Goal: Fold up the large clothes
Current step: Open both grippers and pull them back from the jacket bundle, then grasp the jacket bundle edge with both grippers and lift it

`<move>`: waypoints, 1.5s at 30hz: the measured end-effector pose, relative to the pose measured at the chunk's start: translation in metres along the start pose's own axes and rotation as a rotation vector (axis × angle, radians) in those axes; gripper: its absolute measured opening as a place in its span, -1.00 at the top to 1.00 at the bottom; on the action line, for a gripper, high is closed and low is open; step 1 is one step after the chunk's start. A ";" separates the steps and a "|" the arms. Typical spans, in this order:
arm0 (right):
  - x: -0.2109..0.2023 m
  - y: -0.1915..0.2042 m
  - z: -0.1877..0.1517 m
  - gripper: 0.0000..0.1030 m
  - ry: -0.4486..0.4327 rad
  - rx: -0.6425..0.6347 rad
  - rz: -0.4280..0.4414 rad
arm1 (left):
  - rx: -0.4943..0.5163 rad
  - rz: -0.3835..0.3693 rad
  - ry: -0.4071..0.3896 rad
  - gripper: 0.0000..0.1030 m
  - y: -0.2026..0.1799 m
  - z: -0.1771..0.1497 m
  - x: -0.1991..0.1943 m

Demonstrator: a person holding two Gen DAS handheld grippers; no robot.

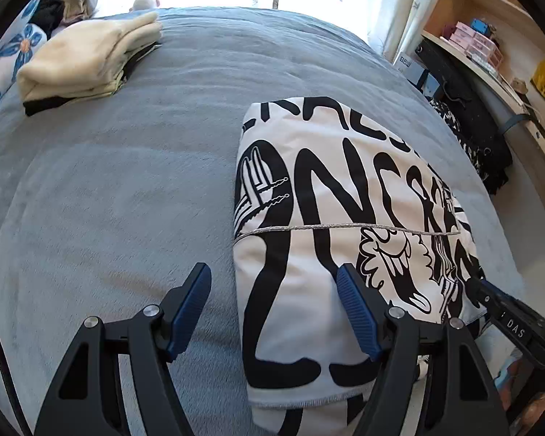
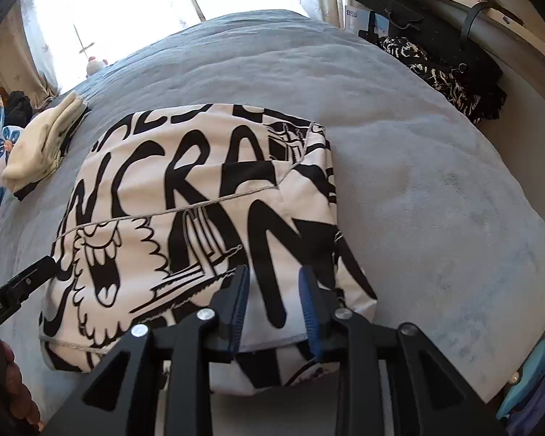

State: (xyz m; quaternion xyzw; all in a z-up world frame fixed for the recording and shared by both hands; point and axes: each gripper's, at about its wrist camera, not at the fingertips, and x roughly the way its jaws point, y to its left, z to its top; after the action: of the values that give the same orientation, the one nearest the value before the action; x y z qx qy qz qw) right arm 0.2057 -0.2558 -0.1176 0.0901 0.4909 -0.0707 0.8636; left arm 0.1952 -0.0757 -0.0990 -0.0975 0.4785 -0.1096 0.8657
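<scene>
A white garment with bold black lettering and cartoon print (image 1: 330,218) lies folded into a thick rectangle on the grey bed (image 1: 127,181). It also shows in the right wrist view (image 2: 200,218). My left gripper (image 1: 274,283) is open, hovering over the garment's near left edge, one finger over the bedspread, one over the cloth. My right gripper (image 2: 272,287) is partly open over the garment's near right part, with nothing between its fingers. The right gripper's tip shows in the left wrist view (image 1: 505,309); the left gripper's tip shows in the right wrist view (image 2: 21,283).
A folded cream garment stack (image 1: 91,58) lies at the far left of the bed, also in the right wrist view (image 2: 40,149). Floral pillows (image 1: 11,51) sit at far left. A dark patterned cloth (image 2: 443,80) hangs off the right edge by a desk and shelves (image 1: 490,36).
</scene>
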 end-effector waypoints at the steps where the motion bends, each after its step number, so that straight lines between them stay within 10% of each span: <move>1: -0.002 0.000 -0.001 0.36 0.003 0.001 0.006 | -0.002 0.005 0.001 -0.36 0.001 -0.001 -0.002; 11: -0.020 0.006 -0.010 0.30 0.018 -0.004 0.016 | 0.027 0.019 0.052 -0.36 0.005 -0.008 -0.021; 18: -0.052 0.008 -0.005 -0.52 -0.095 -0.104 -0.055 | -0.008 -0.070 0.088 -0.50 0.009 -0.004 -0.038; 24: -0.069 -0.010 0.018 -0.54 -0.116 -0.116 -0.028 | -0.054 -0.077 0.102 -0.68 0.015 0.003 -0.041; 34: -0.005 -0.053 0.053 -0.54 0.113 0.007 0.218 | -0.180 -0.307 0.272 -0.68 0.024 0.011 0.012; 45: 0.116 -0.077 0.056 -0.54 0.367 0.204 0.572 | -0.143 -0.332 0.319 -0.90 0.008 0.017 0.070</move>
State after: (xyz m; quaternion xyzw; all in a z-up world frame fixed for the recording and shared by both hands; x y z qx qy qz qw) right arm 0.2951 -0.3478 -0.1959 0.3211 0.5833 0.1426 0.7323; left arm 0.2461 -0.0868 -0.1488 -0.2174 0.5930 -0.2304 0.7403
